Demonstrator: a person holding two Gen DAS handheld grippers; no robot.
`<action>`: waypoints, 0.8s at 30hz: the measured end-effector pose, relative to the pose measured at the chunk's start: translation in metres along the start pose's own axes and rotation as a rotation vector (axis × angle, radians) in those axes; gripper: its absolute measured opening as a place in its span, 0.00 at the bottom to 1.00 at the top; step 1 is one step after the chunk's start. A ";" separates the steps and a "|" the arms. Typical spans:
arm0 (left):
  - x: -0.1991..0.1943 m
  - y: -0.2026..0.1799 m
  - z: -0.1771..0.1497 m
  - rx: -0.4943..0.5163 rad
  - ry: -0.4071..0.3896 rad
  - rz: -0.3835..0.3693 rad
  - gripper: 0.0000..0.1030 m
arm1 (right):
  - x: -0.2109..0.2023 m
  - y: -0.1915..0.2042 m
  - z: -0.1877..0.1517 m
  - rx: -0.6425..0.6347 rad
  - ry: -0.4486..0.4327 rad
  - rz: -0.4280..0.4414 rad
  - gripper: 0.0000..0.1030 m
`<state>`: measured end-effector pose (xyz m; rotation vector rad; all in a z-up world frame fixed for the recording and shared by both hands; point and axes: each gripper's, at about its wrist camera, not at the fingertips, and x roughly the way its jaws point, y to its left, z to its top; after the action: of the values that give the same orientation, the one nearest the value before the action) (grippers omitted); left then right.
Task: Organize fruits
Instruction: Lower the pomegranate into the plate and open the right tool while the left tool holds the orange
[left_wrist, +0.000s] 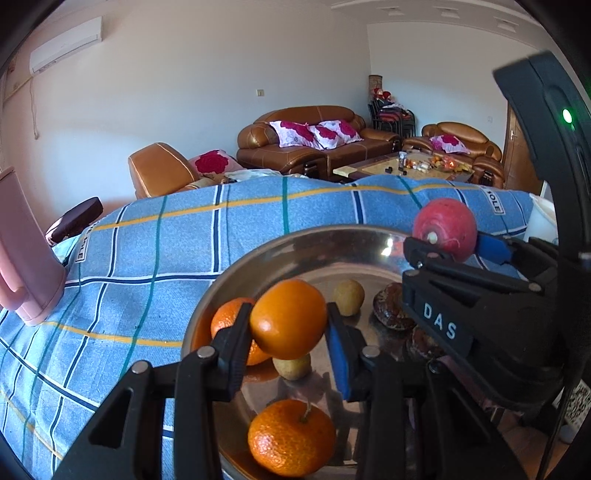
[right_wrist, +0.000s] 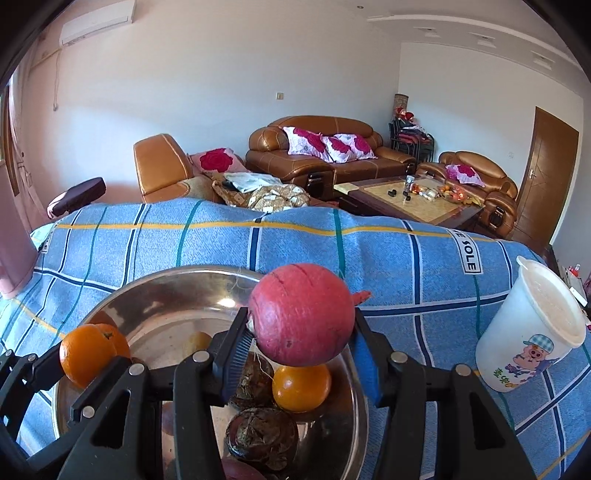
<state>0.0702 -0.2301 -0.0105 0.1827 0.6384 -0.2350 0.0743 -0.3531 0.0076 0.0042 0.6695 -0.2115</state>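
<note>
Between the left gripper (left_wrist: 288, 325) jaws: one orange (left_wrist: 288, 319), clamped above the steel bowl (left_wrist: 207, 295). Right gripper (right_wrist: 301, 332): clamped on a pomegranate (right_wrist: 301, 314), likewise over the bowl. Risk: round, smooth fruit may slip and strike the oranges and dark fruits below.

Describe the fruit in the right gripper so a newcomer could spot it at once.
Find the round steel tray on the blue checked cloth. Above its right side, the right gripper clamps a pomegranate between its fingers, clear of the tray. It is the only dull pink-red fruit held aloft; the mandarin in the left gripper is glossy orange.
</note>
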 end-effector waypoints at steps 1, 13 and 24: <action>0.002 -0.001 -0.001 0.004 0.007 0.002 0.38 | 0.001 0.001 0.001 -0.010 0.006 -0.003 0.52; 0.009 -0.003 -0.003 0.017 0.050 0.011 0.38 | 0.005 0.020 -0.004 -0.119 0.081 0.036 0.52; 0.015 0.001 -0.004 0.020 0.080 0.012 0.38 | 0.008 0.024 -0.011 -0.147 0.079 0.033 0.52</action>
<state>0.0802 -0.2302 -0.0227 0.2157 0.7141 -0.2234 0.0786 -0.3305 -0.0079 -0.1176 0.7616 -0.1300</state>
